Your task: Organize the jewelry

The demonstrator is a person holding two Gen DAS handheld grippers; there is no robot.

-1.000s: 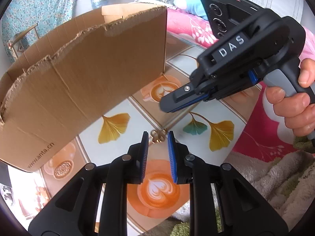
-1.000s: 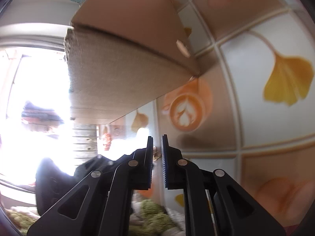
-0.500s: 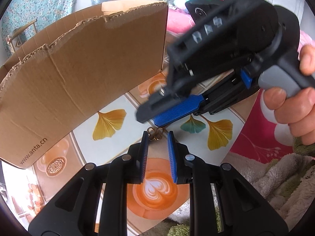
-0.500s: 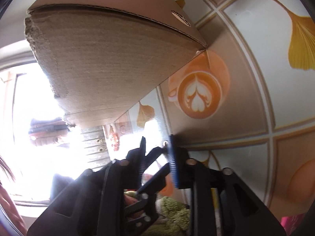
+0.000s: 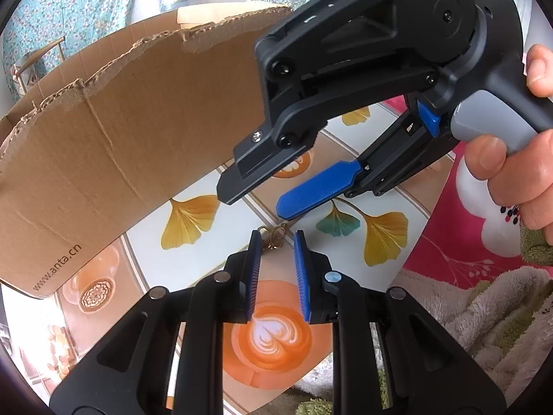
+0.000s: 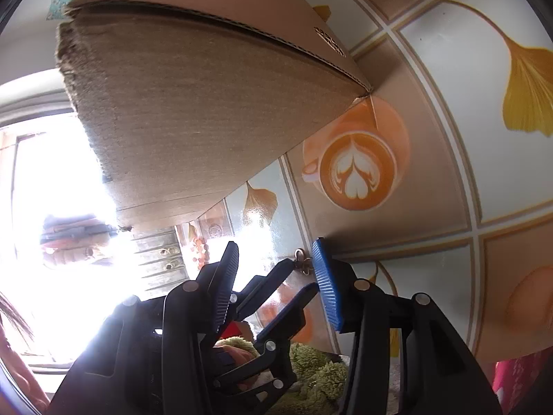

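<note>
A small gold piece of jewelry [image 5: 273, 237] lies on the patterned table [image 5: 345, 252], just at the tips of my left gripper [image 5: 277, 238]. The left jaws stand a narrow gap apart and neither pad presses on it. My right gripper [image 5: 254, 204], held by a hand [image 5: 511, 173], hangs just above and beyond that spot, jaws opening with nothing gripped. In the right wrist view the jewelry [image 6: 304, 259] sits beside the blue right pad of the right gripper [image 6: 273, 252], with the left gripper's fingers [image 6: 276, 276] showing between the jaws.
A torn-edged brown cardboard box [image 5: 121, 138] stands close on the left and behind; the right wrist view looks at its corner [image 6: 207, 103]. A pink flowered blanket [image 5: 466, 242] and a fuzzy towel [image 5: 484, 311] lie past the table's right edge.
The right gripper has come in leftward over the jewelry, rolled, and its jaws have spread from nearly shut to wide apart. The left gripper has stayed put.
</note>
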